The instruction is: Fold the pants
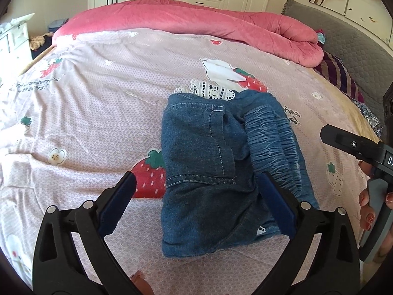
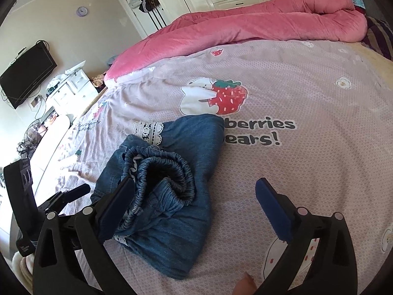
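At the far left of the right wrist view, a black television (image 2: pixel 27 73) hangs on the wall above a white dresser (image 2: pixel 71 86) cluttered with small items, and a round clock (image 2: pixel 81 11) sits higher on the same wall. Just right of these, the bed begins, covered by a pale pink sheet (image 1: pixel 98 103) printed with bears and strawberries. The left gripper (image 1: pixel 196 201) hovers over the sheet with its jaws spread wide; its left pad stands over bare sheet beside a printed strawberry, its right pad overlaps the denim in the view, and nothing is clamped between them. The folded pants (image 1: pixel 216 172) lie flat on the sheet in a compact denim bundle, the gathered elastic waistband (image 2: pixel 169 172) turned up on top and a strip of white lace trim (image 1: pixel 208 91) peeking out at the far edge. The right gripper (image 2: pixel 196 211) is likewise fully spread, its left pad in front of the waistband and its right pad over open sheet, gripping nothing. A hand (image 1: pixel 368 196) with red-painted nails holds that gripper's handle. Along the far side of the bed a pink quilt (image 1: pixel 196 22) lies bunched in a long roll, ending at the right near a striped pillow (image 1: pixel 339 73).
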A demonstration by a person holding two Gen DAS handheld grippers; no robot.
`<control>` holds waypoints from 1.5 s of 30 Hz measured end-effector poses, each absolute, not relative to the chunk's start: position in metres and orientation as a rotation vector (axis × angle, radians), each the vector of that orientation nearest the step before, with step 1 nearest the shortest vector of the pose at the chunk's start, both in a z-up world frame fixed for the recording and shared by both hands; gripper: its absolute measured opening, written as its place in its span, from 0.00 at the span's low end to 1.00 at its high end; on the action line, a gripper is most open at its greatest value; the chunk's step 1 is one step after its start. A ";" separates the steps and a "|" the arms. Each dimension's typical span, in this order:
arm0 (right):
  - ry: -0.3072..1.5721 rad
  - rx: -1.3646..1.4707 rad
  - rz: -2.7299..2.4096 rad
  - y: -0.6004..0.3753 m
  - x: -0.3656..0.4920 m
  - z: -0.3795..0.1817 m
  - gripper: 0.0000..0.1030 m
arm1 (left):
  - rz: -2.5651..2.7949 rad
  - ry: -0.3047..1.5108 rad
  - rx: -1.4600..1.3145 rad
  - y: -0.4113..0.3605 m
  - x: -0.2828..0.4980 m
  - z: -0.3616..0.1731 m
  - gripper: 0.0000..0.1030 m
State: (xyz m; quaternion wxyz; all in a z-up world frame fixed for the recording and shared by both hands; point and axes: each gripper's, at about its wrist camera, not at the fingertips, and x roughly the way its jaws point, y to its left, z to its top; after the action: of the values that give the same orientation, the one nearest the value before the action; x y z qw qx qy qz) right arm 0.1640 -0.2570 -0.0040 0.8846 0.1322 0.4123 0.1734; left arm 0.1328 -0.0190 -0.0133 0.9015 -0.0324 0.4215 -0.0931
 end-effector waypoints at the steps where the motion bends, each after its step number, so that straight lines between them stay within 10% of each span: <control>1: 0.856 0.273 0.359 -0.257 0.163 -0.003 0.95 | -0.191 0.872 -0.066 -0.019 0.132 -0.012 0.91; 45: 0.695 0.121 0.328 -0.244 0.023 0.033 0.95 | -0.112 0.786 -0.047 -0.001 0.008 0.006 0.91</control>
State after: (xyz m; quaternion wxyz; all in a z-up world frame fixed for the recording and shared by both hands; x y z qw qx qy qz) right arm 0.0235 -0.2438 0.0325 0.9253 0.0590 0.3389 0.1599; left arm 0.0084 -0.0008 0.0061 0.9220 -0.0229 0.3827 -0.0545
